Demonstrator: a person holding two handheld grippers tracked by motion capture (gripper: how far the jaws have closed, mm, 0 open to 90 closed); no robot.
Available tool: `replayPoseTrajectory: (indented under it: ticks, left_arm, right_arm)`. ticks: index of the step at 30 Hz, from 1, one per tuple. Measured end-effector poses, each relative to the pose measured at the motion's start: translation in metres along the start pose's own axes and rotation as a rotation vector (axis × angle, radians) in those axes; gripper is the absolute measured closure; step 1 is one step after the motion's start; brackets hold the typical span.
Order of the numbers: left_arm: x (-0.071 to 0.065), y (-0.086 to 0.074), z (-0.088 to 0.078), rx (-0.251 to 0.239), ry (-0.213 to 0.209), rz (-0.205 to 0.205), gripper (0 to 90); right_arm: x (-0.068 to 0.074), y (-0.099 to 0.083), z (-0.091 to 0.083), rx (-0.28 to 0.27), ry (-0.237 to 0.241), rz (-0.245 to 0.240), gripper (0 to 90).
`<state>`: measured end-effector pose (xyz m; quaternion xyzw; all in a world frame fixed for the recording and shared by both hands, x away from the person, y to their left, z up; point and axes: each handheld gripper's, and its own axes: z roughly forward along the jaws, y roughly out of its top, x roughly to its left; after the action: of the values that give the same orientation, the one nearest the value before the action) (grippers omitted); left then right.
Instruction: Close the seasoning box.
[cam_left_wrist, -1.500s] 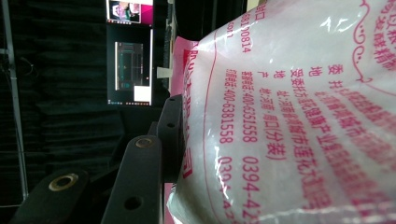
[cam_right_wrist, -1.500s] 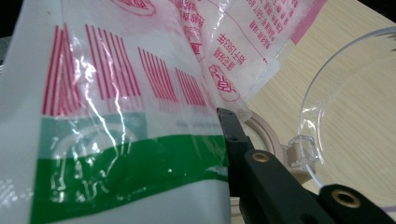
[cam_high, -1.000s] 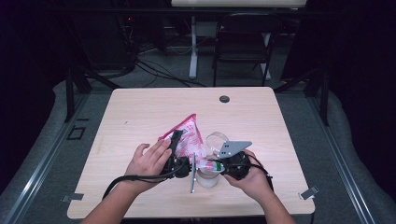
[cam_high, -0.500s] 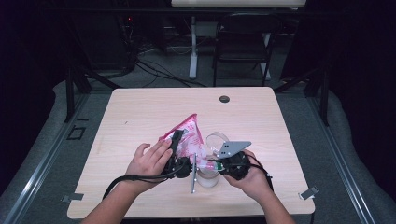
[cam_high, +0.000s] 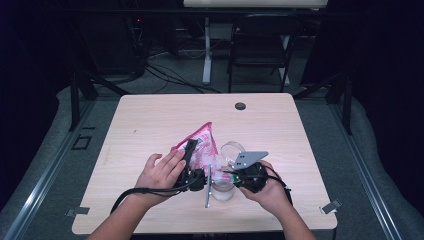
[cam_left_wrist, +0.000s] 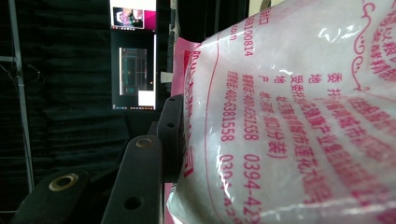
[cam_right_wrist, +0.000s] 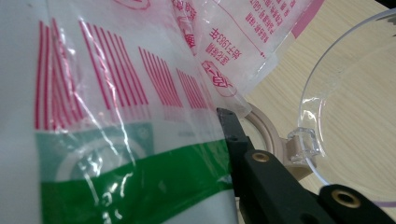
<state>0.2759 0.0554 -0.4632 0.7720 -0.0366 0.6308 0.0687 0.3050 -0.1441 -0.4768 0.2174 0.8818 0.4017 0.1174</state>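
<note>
A pink and white plastic bag (cam_high: 204, 144) of white grains is held up over the near middle of the table. My left gripper (cam_high: 192, 150) grips its left side; one black finger (cam_left_wrist: 170, 135) presses on the printed bag (cam_left_wrist: 289, 116). From the right, my right gripper (cam_high: 226, 176) is shut on the bag's lower part, where the bag (cam_right_wrist: 116, 116) lies against its finger (cam_right_wrist: 233, 135). Under the bag stands a clear jar (cam_high: 223, 191). The jar's clear hinged lid (cam_high: 233, 150) is flipped open, seen close as the lid (cam_right_wrist: 345, 107) in the right gripper view.
The light wooden table (cam_high: 150, 120) carries a black grommet (cam_high: 240, 106) near its far edge. A dark chair (cam_high: 260, 45) and cables stand on the floor beyond. Both forearms come in from the near edge.
</note>
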Motion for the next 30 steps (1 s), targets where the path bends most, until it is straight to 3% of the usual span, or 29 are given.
replayPoseTrajectory:
  ticks: [7,13,30]
  left_arm:
    - [0.0001,0.0011,0.0003,0.0,-0.003,-0.001,64.3]
    - [0.0011,0.0018,0.0002,-0.017,0.023,0.018,64.3]
    - [-0.0018,0.0014,-0.002,-0.005,0.004,0.025,64.6]
  right_arm:
    - [-0.0009,-0.0003,-0.0002,0.002,0.004,0.002,90.0]
    - [-0.0012,-0.0006,-0.0008,-0.004,-0.001,0.006,90.0]
    - [-0.0028,-0.0012,-0.0016,0.004,-0.031,0.013,90.0]
